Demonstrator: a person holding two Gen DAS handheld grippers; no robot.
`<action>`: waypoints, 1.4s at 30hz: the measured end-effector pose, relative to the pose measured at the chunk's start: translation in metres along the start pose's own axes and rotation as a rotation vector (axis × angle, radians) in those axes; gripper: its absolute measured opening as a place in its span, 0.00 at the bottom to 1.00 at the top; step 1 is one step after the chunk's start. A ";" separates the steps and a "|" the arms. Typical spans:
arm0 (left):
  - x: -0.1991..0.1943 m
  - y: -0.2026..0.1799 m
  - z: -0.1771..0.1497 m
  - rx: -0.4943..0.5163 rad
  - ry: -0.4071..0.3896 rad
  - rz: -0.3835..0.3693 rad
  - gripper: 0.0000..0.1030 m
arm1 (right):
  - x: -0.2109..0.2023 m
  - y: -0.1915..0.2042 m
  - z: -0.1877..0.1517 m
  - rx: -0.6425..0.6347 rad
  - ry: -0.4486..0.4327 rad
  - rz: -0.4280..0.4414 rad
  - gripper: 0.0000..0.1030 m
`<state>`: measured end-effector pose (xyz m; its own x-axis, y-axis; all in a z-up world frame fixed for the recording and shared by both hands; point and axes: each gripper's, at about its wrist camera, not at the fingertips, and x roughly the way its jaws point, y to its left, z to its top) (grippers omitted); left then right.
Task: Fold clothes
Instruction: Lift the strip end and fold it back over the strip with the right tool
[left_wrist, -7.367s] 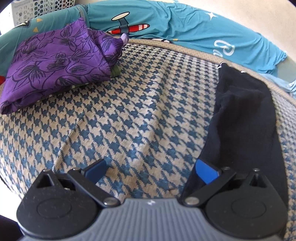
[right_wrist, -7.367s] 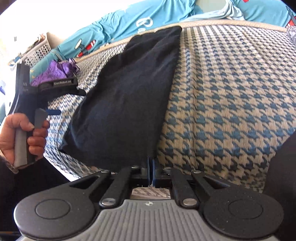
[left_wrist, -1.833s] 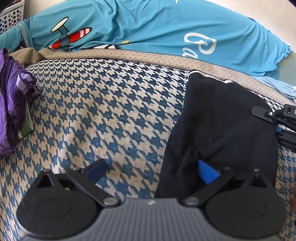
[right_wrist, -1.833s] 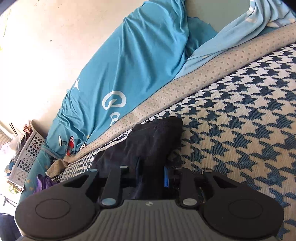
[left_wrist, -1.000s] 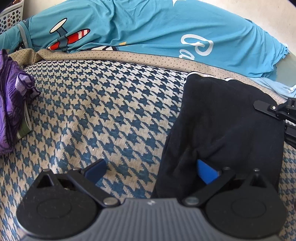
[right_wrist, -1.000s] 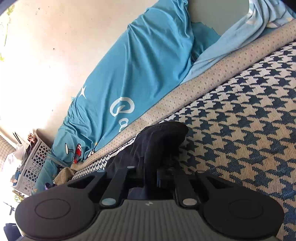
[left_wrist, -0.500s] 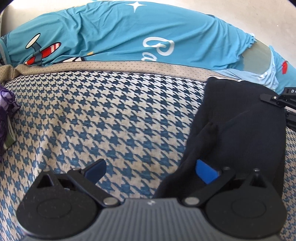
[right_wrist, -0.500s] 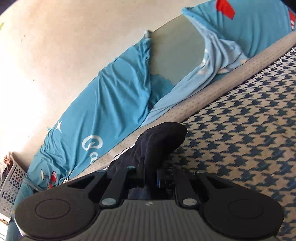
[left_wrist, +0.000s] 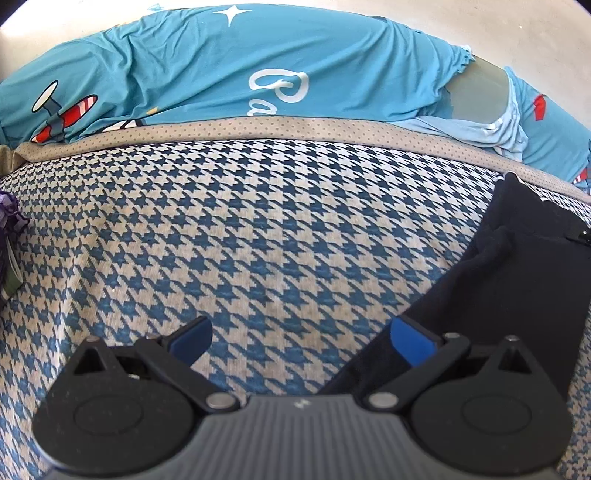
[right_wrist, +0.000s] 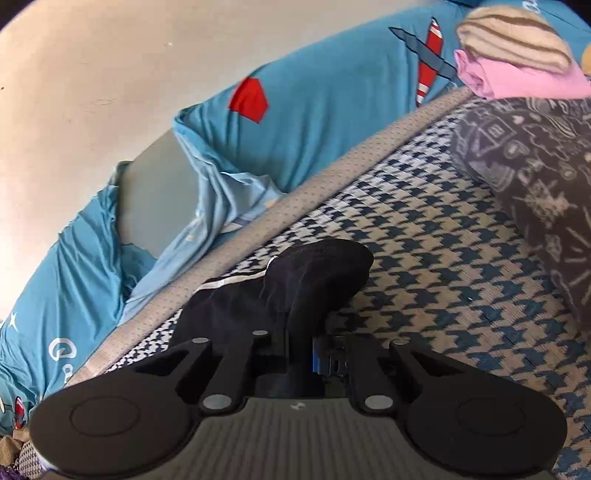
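A black garment (left_wrist: 517, 280) lies folded on the houndstooth cover (left_wrist: 258, 229), at the right of the left wrist view. My left gripper (left_wrist: 301, 334) is open above the cover, its right blue pad (left_wrist: 412, 338) against the garment's left edge and nothing between the fingers. In the right wrist view my right gripper (right_wrist: 299, 350) is shut on the black garment (right_wrist: 314, 273), which bulges out in front of the jaws; a white stripe runs along its fold.
A teal sheet (left_wrist: 258, 70) with aeroplane prints bunches along the far edge of the bed. Purple folded clothes (left_wrist: 7, 221) peek in at the far left. A grey patterned garment (right_wrist: 535, 177) and a pink and striped stack (right_wrist: 517, 55) lie at the right.
The right gripper has carried the black garment rightward across the bed, bringing the grey and pink clothes into view. In the left wrist view the garment has slid toward the right edge.
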<state>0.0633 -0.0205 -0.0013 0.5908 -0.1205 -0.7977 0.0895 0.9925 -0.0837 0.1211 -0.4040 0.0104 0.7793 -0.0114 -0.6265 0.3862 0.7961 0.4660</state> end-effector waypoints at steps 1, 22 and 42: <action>-0.001 -0.002 -0.002 0.008 -0.001 -0.001 1.00 | -0.001 -0.005 0.000 0.013 0.015 -0.001 0.15; -0.049 0.025 -0.039 -0.070 -0.001 -0.043 1.00 | -0.103 0.000 -0.080 -0.062 0.143 0.145 0.25; -0.068 0.026 -0.084 -0.121 0.039 -0.088 1.00 | -0.150 -0.005 -0.178 -0.104 0.330 0.295 0.26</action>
<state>-0.0419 0.0156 0.0008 0.5530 -0.2089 -0.8066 0.0414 0.9737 -0.2238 -0.0859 -0.2984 -0.0090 0.6428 0.4054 -0.6500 0.1065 0.7930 0.5998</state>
